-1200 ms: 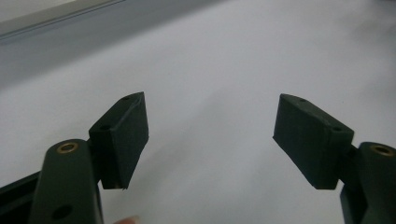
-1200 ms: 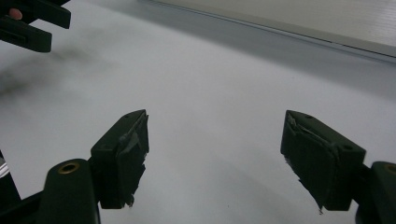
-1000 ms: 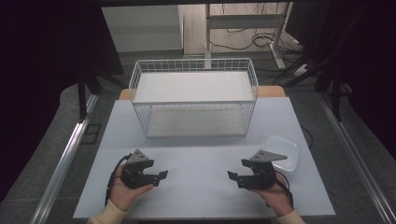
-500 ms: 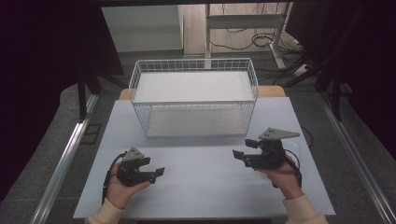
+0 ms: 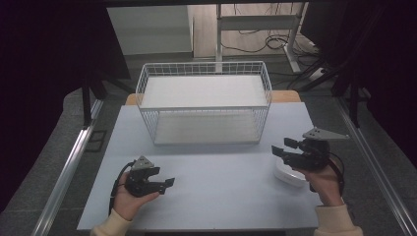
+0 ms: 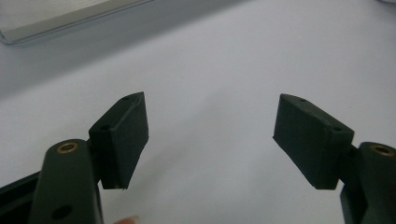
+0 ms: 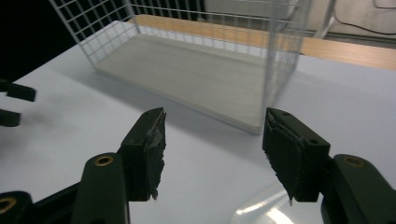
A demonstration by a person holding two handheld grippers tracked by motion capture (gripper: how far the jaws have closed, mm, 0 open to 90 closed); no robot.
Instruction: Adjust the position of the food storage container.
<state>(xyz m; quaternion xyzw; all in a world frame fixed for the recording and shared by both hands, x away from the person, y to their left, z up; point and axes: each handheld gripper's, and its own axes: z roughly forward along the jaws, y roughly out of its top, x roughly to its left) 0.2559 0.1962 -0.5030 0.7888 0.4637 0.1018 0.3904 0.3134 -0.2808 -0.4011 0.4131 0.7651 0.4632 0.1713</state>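
Left claw (image 5: 169,182): jaws spread, empty, resting low on the tabletop (image 5: 221,196).
Basket (image 5: 204,101): empty at the far edge; nothing loaded yet.
Right claw (image 5: 279,147): jaws closing but gripping nothing, poised above the dish (image 5: 290,175), which lies ungrasped at right.

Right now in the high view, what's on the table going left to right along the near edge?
left gripper → bare stretch of table → right gripper, open and empty, above the clear container.
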